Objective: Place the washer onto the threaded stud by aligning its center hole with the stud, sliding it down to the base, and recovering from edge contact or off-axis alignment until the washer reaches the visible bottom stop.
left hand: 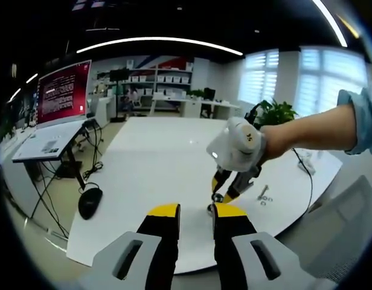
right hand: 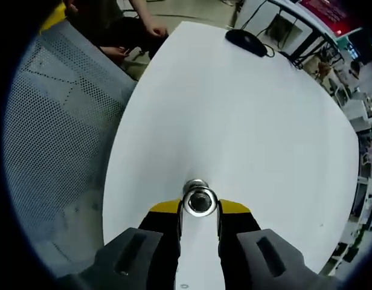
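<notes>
Washer [right hand: 200, 200] sits clamped in right gripper [right hand: 200, 211] jaws; left gripper [left hand: 195, 212] jaws slightly apart, empty.

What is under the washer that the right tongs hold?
The right tongs grip the washer above the white table. Through its hole only darkness shows; whether the stud sits beneath is hidden.

Left gripper [left hand: 196, 211] jaws slightly parted, empty, above white table [left hand: 150, 163]. Right gripper [left hand: 227, 194] lowered at stud [left hand: 211, 209]; bolt [left hand: 262, 194] nearby.
</notes>
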The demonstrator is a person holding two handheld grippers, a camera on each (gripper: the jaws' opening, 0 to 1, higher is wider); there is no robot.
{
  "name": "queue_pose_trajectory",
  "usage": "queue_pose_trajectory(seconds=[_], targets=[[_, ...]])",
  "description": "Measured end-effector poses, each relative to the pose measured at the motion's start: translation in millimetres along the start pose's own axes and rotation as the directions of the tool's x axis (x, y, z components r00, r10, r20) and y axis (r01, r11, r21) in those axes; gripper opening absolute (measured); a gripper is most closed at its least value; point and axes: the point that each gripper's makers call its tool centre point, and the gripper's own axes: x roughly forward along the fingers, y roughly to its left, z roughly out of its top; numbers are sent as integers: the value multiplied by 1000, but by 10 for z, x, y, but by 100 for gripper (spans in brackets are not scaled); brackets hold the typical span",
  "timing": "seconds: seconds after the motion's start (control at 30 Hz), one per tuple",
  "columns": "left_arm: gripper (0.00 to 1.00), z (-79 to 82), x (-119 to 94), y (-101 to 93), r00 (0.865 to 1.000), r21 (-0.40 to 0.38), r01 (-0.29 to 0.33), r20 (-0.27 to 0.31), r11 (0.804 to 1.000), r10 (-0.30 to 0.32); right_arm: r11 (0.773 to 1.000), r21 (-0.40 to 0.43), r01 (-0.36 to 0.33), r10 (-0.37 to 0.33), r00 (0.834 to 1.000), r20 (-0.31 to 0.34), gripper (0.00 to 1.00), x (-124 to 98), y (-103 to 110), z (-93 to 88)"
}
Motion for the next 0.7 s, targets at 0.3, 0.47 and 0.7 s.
queue_pose_trajectory(seconds=[0.3, 0.47, 0.7], targets=[[19, -15, 4, 0, 1000, 1, 0, -9, 1000, 0, 999, 22, -33, 33, 999, 3, 22, 212, 22, -65], [19, -21, 5, 0, 1000, 1, -1, -13, 1000, 1, 999, 20, -45, 46, 999, -11, 22, 311, 37, -121], [19, -35, 9, -14, 1000, 5, 5, -22, 1000, -5, 994, 108, -2, -2, 999, 43, 56, 383, -38, -92]])
